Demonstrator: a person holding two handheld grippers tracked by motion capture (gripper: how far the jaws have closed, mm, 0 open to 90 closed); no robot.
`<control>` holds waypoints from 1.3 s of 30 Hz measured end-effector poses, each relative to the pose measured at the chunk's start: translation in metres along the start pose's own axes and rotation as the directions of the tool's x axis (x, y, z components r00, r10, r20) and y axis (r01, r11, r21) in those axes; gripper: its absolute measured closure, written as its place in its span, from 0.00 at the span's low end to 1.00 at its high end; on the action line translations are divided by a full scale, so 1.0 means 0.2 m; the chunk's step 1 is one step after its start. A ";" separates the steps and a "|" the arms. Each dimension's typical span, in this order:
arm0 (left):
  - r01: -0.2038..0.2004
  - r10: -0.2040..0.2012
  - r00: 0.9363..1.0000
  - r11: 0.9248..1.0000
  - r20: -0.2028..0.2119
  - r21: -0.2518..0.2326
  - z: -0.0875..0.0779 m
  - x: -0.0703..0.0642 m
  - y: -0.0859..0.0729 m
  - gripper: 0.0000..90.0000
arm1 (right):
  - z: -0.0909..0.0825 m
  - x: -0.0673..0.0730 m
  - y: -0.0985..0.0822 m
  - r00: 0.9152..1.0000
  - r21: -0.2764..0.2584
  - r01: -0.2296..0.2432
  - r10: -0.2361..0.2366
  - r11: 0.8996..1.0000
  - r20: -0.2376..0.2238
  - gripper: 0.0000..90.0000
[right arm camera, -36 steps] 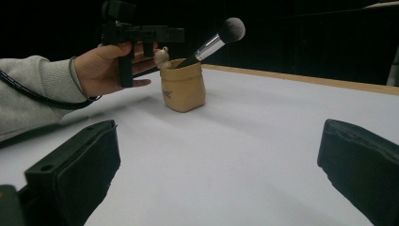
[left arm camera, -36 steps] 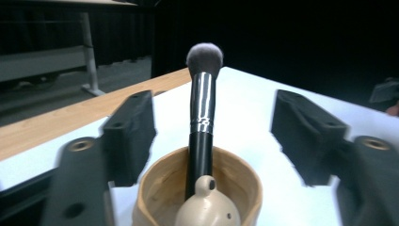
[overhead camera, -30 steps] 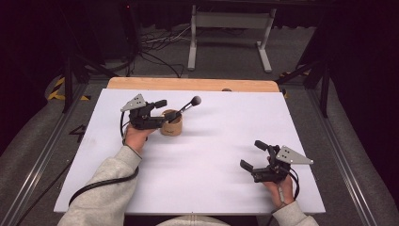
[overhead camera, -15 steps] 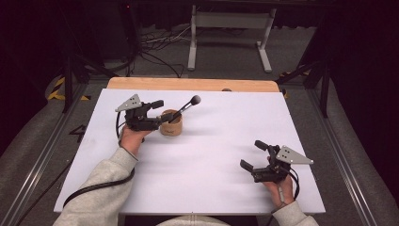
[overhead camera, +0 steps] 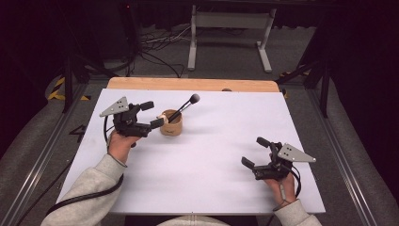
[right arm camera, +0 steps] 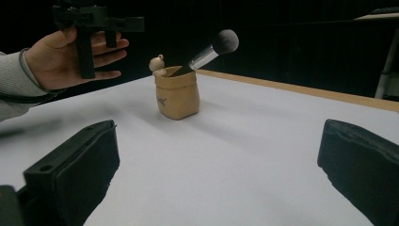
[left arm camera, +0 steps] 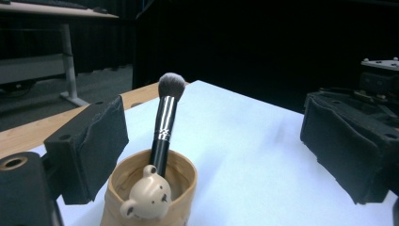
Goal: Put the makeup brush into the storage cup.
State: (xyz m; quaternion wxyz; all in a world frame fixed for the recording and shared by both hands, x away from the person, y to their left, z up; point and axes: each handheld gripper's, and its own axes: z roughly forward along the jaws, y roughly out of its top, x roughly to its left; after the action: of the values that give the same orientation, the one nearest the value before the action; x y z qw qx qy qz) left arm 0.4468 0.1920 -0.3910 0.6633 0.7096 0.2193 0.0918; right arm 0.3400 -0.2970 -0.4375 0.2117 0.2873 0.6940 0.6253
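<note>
Left gripper point(overhead camera: 151, 114), jaws just opened and empty, drawn back toward nine o'clock of the cup point(overhead camera: 171, 123); brush point(overhead camera: 184, 107) deposited inside. Right gripper point(overhead camera: 255, 151) open, idle.

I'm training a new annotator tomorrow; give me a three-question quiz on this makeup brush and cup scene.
1. True or false: the makeup brush lies flat on the table.
2. Which decoration sits on the rim of the tan cup? A) a bear head B) a flower C) a ribbon
3. Fill in: the left gripper has its jaws ____, pressing on nothing, with the cup just in front of them.

Key: 1 false, since it stands slanted in the cup, bristles up; 2 A; 3 open. The right gripper rests apart, open too.
</note>
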 end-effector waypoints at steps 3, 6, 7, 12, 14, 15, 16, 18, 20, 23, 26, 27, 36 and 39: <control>-0.005 0.005 1.000 1.000 0.004 -0.008 -0.04 -0.02 0.00 0.08 | 0.00 0.00 0.01 1.000 -0.001 0.006 -0.006 1.000 0.000 0.00; -0.008 0.008 1.000 1.000 0.004 -0.015 -0.08 -0.05 0.00 0.08 | 0.00 0.00 0.02 1.000 -0.001 0.011 -0.011 1.000 0.000 0.00; -0.009 0.009 1.000 1.000 0.004 -0.017 -0.09 -0.05 0.00 0.08 | 0.00 0.00 0.03 1.000 -0.002 0.016 -0.016 1.000 0.001 0.00; -0.010 0.010 1.000 1.000 0.004 -0.020 -0.15 -0.08 -0.02 0.07 | 0.01 -0.01 0.05 1.000 -0.001 0.029 -0.029 1.000 -0.002 0.00; -0.005 0.005 1.000 1.000 0.001 -0.020 -0.18 -0.09 -0.03 0.07 | 0.01 -0.01 0.05 1.000 -0.001 0.029 -0.029 1.000 -0.002 0.00; 0.000 0.000 1.000 1.000 -0.005 -0.022 -0.20 -0.09 -0.04 0.07 | 0.01 -0.01 0.05 1.000 -0.001 0.029 -0.029 1.000 -0.004 0.00; 0.000 0.000 1.000 1.000 -0.005 -0.022 -0.20 -0.09 -0.04 0.07 | 0.01 -0.01 0.05 1.000 -0.001 0.030 -0.030 1.000 -0.006 0.00; 0.001 -0.002 1.000 1.000 -0.013 -0.023 -0.23 -0.10 -0.06 0.06 | 0.01 -0.01 0.05 0.999 -0.001 0.033 -0.033 0.999 -0.008 0.00; 0.002 -0.002 1.000 1.000 -0.015 -0.026 -0.23 -0.11 -0.07 0.06 | 0.01 -0.01 0.05 0.999 0.000 0.032 -0.032 0.999 -0.009 0.00; -0.001 0.000 0.999 0.999 -0.035 -0.032 -0.27 -0.12 -0.10 0.06 | 0.01 -0.01 0.05 0.999 -0.001 0.037 -0.037 0.999 -0.011 0.00; 0.004 -0.006 0.999 0.999 -0.040 -0.040 -0.30 -0.13 -0.13 0.06 | 0.01 -0.02 0.06 0.999 -0.001 0.043 -0.043 0.999 -0.014 0.00; 0.004 -0.006 0.999 0.999 -0.040 -0.040 -0.30 -0.13 -0.13 0.06 | 0.01 -0.02 0.06 0.999 -0.001 0.043 -0.043 0.999 -0.014 0.00; 0.019 -0.021 0.998 0.999 -0.058 -0.046 -0.34 -0.14 -0.22 0.06 | 0.01 -0.03 0.05 0.999 0.004 0.048 -0.048 0.999 -0.023 0.00; 0.017 -0.020 0.997 0.999 -0.072 -0.042 -0.36 -0.14 -0.26 0.06 | 0.01 -0.03 0.06 0.998 0.006 0.049 -0.049 0.999 -0.026 0.00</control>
State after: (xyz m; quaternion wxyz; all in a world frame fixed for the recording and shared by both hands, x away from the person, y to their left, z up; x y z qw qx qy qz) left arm 0.3821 0.2460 -0.4309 0.6704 0.6898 0.2477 0.1160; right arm 0.3479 -0.2987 -0.4271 0.2172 0.2628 0.7054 0.6214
